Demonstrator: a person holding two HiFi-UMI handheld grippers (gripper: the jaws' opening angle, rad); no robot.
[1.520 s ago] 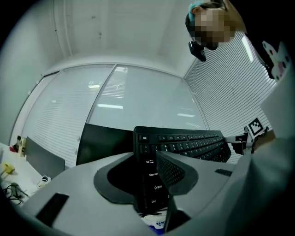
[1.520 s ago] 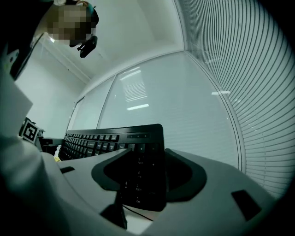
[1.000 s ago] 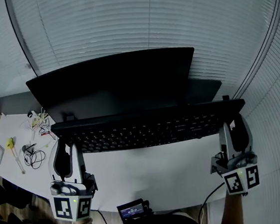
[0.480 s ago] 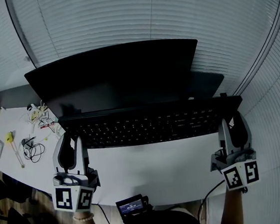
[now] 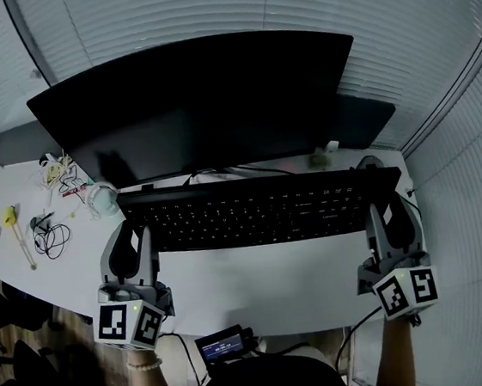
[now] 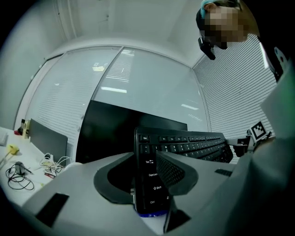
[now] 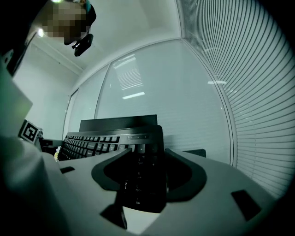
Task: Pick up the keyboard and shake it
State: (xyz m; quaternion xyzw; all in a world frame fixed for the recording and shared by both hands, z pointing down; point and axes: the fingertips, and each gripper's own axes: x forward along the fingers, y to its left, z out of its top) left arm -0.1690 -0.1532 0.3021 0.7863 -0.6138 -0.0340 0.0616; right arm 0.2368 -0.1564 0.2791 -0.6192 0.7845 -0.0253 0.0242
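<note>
The long black keyboard (image 5: 260, 211) lies level across the white desk (image 5: 269, 288), in front of the monitor, gripped at both ends. My left gripper (image 5: 135, 236) is shut on its left end, with the Ctrl and Shift keys between the jaws in the left gripper view, where the keyboard (image 6: 193, 145) runs off to the right of the gripper (image 6: 150, 170). My right gripper (image 5: 386, 210) is shut on the number-pad end; in the right gripper view the keyboard (image 7: 92, 143) stretches left from the gripper (image 7: 143, 166). Whether the keyboard touches the desk I cannot tell.
A wide dark monitor (image 5: 197, 106) stands just behind the keyboard, with a second dark screen (image 5: 11, 145) at the far left. Tangled cables (image 5: 52, 240), a roll of tape (image 5: 101, 198) and small items lie on the desk's left. Window blinds (image 5: 429, 19) close the back and right.
Both grippers have come down with the keyboard still held between them. The keyboard now sits lower against the monitor, uncovering the monitor's lower edge and the things behind it.
</note>
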